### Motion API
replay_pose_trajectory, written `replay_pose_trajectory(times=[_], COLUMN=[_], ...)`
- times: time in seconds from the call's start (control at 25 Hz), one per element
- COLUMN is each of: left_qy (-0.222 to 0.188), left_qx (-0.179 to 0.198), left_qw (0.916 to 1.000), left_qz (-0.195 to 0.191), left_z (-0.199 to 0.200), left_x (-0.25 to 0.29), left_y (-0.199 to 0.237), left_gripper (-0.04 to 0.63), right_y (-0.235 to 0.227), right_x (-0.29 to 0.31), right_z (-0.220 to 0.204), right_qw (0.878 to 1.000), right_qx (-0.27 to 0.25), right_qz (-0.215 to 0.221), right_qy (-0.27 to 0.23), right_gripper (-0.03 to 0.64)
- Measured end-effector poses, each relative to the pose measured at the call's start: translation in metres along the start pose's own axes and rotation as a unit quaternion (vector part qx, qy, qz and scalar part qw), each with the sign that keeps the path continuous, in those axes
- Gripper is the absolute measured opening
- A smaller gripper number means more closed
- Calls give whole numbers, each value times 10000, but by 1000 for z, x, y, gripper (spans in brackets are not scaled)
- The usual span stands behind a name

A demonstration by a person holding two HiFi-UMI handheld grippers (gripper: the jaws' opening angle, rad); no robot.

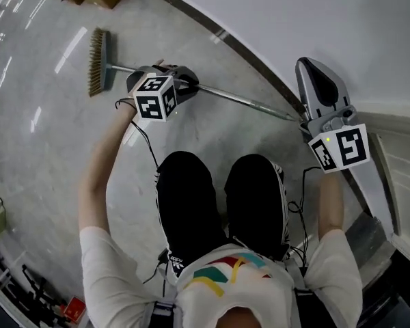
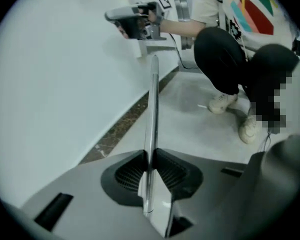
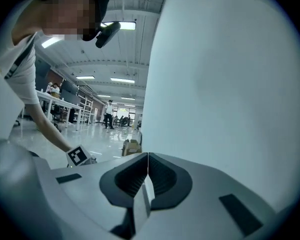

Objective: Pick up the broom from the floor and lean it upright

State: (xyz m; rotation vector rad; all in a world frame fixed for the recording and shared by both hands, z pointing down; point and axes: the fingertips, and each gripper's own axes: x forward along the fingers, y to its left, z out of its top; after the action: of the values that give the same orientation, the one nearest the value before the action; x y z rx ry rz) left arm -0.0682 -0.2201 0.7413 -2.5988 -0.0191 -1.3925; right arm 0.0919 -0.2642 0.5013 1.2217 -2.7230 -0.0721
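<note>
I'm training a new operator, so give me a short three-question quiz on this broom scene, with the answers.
1. True or false: the left gripper has its jaws shut on the handle.
2. In the head view, the brush lies: A) at the upper left, B) at the bottom centre, C) at the lower right.
3. Fill in: the right gripper has its jaws ___ (apart or together).
Key: 1 true; 2 A; 3 together.
</note>
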Motion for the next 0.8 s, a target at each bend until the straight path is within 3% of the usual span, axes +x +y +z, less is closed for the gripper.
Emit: replay_pose_trajectory(times=[0.16, 0.28, 0.4, 0.56, 0.8], left_qy=[-662, -1276, -1881, -2576, -2921], left_qx=[-489, -942, -1401, -1935, -2485], left_qw=[9934, 9755, 9446, 8915, 8241], left_qz=[793, 1526, 2298, 3184, 4168], left_z=[33, 59, 75, 89, 99], left_x=[-51, -102, -159, -220, -265], left_y=[42, 70, 107, 141, 173], left_gripper=[120, 118, 118, 118, 118], right_y=[-16, -18, -17, -14, -2], right_x=[-27, -43, -54, -66, -86], right_z=[42, 61, 80, 100, 117], right_qw=[9985, 9979, 9959, 9945, 9930], right_qx=[-93, -51, -17, -4, -205], right_qz=[-469, -578, -791, -889, -1048], right_qy=[-252, -284, -448, -549, -510], right_gripper=[14, 14, 14, 14, 14])
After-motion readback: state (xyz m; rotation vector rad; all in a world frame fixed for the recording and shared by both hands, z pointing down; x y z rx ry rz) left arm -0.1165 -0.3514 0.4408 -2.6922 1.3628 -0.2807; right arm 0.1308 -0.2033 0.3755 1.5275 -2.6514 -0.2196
